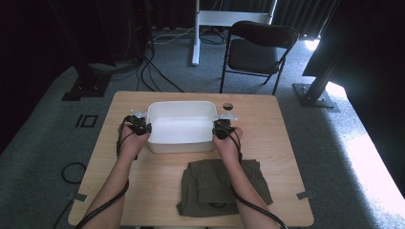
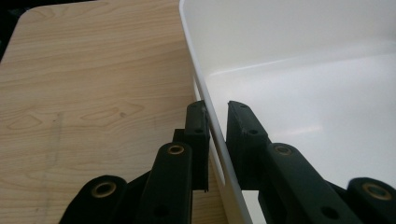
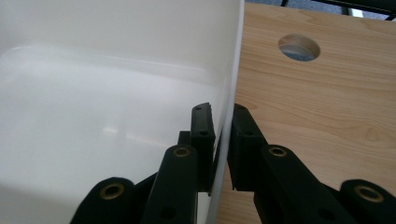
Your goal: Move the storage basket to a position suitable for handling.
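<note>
Here, white rectangular plastic tub [image 1: 180,125] at the light wooden bench's [image 1: 157,191] centre, left tongs [image 2: 215,122] clamped on its nine o'clock wall, right tongs [image 3: 223,122] clamped on its three o'clock wall, folded olive cloth [image 1: 220,187] at five o'clock.

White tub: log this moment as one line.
left tool: shut on white tub, left wall | right tool: shut on white tub, right wall | tub: empty, on table | olive cloth: folded, near edge

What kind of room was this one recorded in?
Probably a lab or recording studio rather than a home: a bare wooden table stands on grey carpet, with loose cables across the floor, black curtains behind, metal stand bases and a folding chair.
</note>
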